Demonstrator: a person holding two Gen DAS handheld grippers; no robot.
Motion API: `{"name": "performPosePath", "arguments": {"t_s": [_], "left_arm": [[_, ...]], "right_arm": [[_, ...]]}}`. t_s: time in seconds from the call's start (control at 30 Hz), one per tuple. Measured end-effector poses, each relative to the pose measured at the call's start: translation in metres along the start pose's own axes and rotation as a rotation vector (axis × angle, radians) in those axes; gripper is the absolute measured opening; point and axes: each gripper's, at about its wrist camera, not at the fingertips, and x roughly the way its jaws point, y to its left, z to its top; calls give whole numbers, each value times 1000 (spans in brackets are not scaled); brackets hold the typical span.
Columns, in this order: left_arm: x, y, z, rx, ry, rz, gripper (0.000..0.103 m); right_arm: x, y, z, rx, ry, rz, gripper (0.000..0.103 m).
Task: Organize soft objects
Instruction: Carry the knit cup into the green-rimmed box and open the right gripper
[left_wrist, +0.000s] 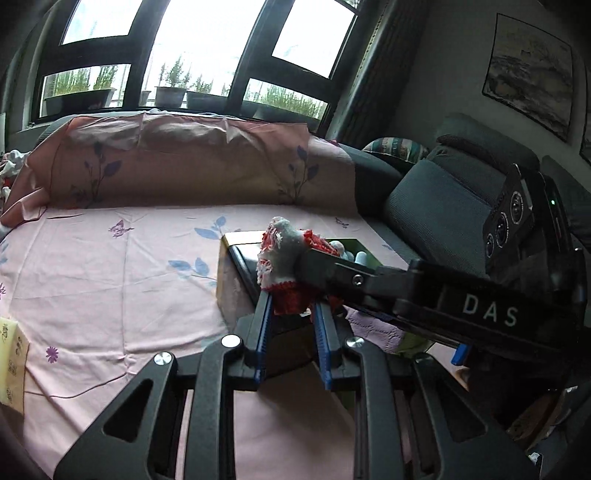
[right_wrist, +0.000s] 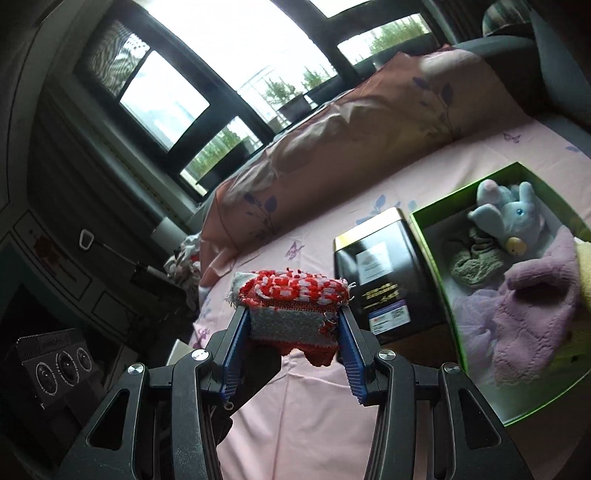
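Observation:
A red, white and grey knitted cloth (right_wrist: 291, 295) hangs above the pink sheet, held from both sides. My right gripper (right_wrist: 293, 319) is shut on its grey and red middle. In the left wrist view my left gripper (left_wrist: 291, 310) pinches the red lower edge of the knitted cloth (left_wrist: 284, 240), while the right gripper (left_wrist: 310, 262) reaches in from the right. An open green box (right_wrist: 436, 236) lies to the right, holding a blue plush toy (right_wrist: 506, 214), a grey sock (right_wrist: 472, 266) and a purple fluffy garment (right_wrist: 532, 314).
A black tin (right_wrist: 376, 280) stands against the green box's left side. The pink flower-print sheet (left_wrist: 110, 280) covers the bed, with a pillow (left_wrist: 177, 162) at its back. Grey cushions (left_wrist: 436, 199) sit at the right and a yellow item (left_wrist: 11, 362) at the left edge.

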Motion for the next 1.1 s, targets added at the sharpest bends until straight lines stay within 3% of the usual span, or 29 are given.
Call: {"name": "performPosePath", "arguments": {"t_s": [0.23,0.33,0.5,0.57,0.63,0.77,0.97,1.1], "left_arm": [[64,-63,9,81,76,-83,21],[88,-81,3,100,122,-112,23],[126,-102,-11,122,223,-83,29],[135,-103,-14,119,250,-66,48],[140,-106,-16,135,263,-40,57],[138,-107,-20,179,255,5,69],[126,-102,-14,161,250,-5,89],[112,-104,-9,158,231,-18,90]], "right_arm": [[-38,-66,19,118,-135,-139,49],[-48,-91,18,152,-152,-204,49],[-48,-129,17,197,-122,-306,49],[-46,-138,17,224,-113,-307,51],[-42,-142,17,233,-87,-340,58],[-39,-142,14,214,-66,-409,71],[-56,-140,13,211,-135,-448,75],[-73,-135,14,211,-197,-463,78]]}}
